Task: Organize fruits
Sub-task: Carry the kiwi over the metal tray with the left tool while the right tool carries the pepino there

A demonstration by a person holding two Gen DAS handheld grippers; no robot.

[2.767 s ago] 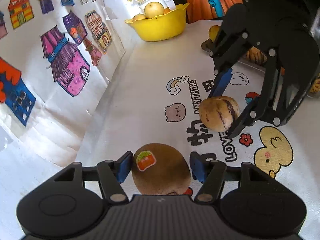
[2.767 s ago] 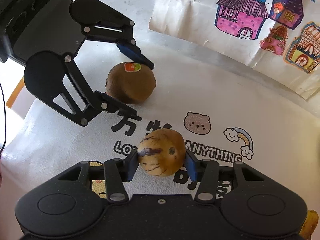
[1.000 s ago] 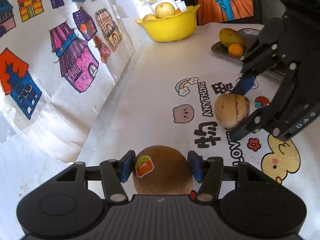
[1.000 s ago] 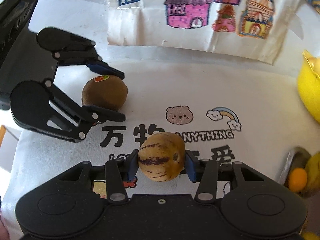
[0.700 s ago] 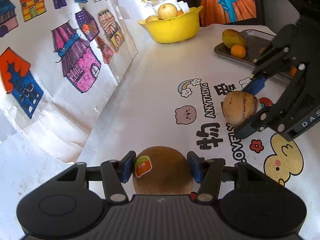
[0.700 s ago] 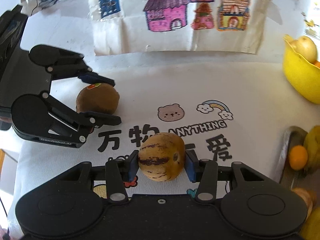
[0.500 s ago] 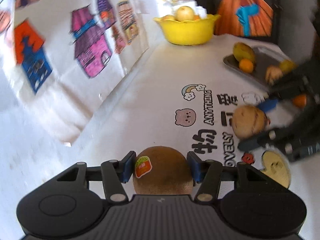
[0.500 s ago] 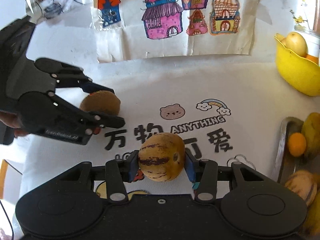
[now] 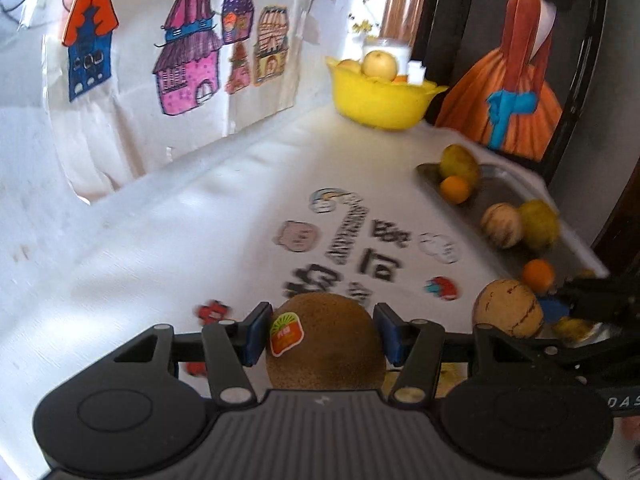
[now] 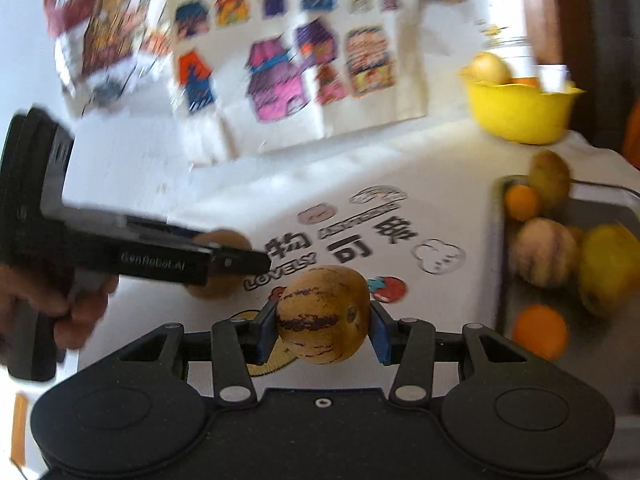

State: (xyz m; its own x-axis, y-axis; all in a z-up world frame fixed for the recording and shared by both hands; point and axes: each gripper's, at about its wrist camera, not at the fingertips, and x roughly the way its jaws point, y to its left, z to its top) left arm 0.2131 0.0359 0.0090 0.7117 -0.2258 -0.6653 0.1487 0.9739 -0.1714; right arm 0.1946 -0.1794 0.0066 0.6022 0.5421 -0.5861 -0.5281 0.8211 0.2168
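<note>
Gripping a brown kiwi (image 9: 326, 340) between its blue-padded fingers (image 9: 256, 334), the left gripper (image 9: 322, 336) holds the fruit with its orange sticker turned toward the left pad; both pads press on the skin. In the same view the right gripper (image 9: 560, 308) shows at the right edge, blurred, with a tan, purple-streaked melon (image 9: 508, 308) at its fingers. From the right wrist view that melon (image 10: 323, 314) sits clamped between the right gripper's (image 10: 323, 326) two blue pads, its purple stripes running across the near face. The left gripper (image 10: 240, 258) appears there as a dark, smeared shape at the left, held in a person's hand (image 10: 60, 304), with the kiwi (image 10: 218, 264) only partly seen behind its fingers.

Both fruits are over a white surface (image 9: 168, 240) printed with cartoon clouds, a bear face and black lettering. At the right lies a metal tray (image 10: 500, 264) holding a second striped melon (image 10: 544, 258), two small oranges (image 10: 540, 332), a yellow fruit (image 10: 608, 264) and a greenish mango (image 10: 550, 178) at the far end. Beyond the tray, at the far edge of the surface, stands a yellow bowl (image 9: 380, 100) with a pale round fruit (image 9: 379, 63) showing above its rim. Paper drawings of coloured houses (image 9: 188, 72) hang along the wall on the left, and a picture of an orange dress (image 9: 516, 80) leans behind the bowl
</note>
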